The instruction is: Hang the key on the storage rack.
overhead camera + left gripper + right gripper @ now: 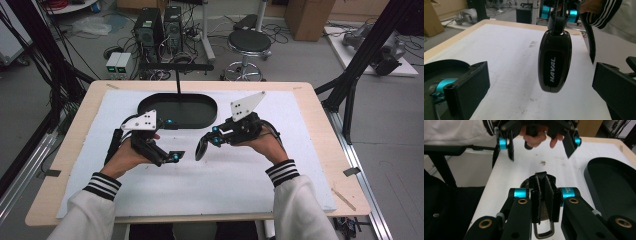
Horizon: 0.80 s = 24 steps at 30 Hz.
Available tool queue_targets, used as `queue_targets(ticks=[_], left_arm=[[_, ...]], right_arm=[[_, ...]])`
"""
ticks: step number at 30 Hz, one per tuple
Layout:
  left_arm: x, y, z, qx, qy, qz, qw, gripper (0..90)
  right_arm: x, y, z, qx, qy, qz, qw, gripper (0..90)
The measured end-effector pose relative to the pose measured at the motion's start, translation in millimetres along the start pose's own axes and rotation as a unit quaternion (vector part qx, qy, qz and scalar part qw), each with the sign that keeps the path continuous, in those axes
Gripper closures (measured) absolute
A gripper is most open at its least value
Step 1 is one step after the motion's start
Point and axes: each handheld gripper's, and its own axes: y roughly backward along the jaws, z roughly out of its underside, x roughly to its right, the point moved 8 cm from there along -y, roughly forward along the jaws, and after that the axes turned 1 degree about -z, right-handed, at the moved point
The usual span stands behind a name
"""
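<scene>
Key fob [554, 64] hangs lengthwise, free end down, pinched in right gripper [204, 145]; left gripper [172, 141] jaws wide.

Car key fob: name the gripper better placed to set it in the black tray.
Right. The right gripper already clamps the HAVAL key fob above the mat, beside the black tray; the left gripper is open, holding nothing.

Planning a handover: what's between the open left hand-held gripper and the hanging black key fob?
Nothing: in the left gripper view, bare white mat separates the left hand-held gripper from the glossy black key fob.

White sleeves [300, 210], striped black-white cuffs [281, 172]
</scene>
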Motion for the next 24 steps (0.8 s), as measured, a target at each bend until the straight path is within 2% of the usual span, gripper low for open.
queue_targets(ticks=[2,11,12,13,18,24], left_arm=[[1.4,-6.5,-0.6,-0.008,-0.002,0.007,0.9999,5.6],[7.3,-27.1,-1.7,-0.028,-0.008,0.029,0.9991,5.8],[7.4,-28.6,-0.9,-0.031,-0.014,0.03,0.999,6.1],[8.1,-30.1,-0.7,-0.031,-0.017,0.031,0.9989,9.3],[11.2,-38.5,-1.8,-0.029,-0.014,0.039,0.9987,13.2],[16.2,-45.1,-0.5,-0.039,-0.023,0.048,0.9978,20.4]], right_arm=[[0.7,-0.3,-1.2,0.006,-0.001,0.002,1.0,84.2],[3.1,0.6,-5.0,0.022,-0.004,0.006,0.9997,84.2],[2.9,1.0,-5.3,0.024,-0.005,0.004,0.9997,84.2],[2.7,1.7,-6.1,0.029,-0.006,0.002,0.9996,84.2],[3.1,2.4,-6.2,0.031,-0.005,0.002,0.9995,84.2],[2.4,0.9,-7.1,0.034,-0.006,-0.002,0.9994,84.1]])
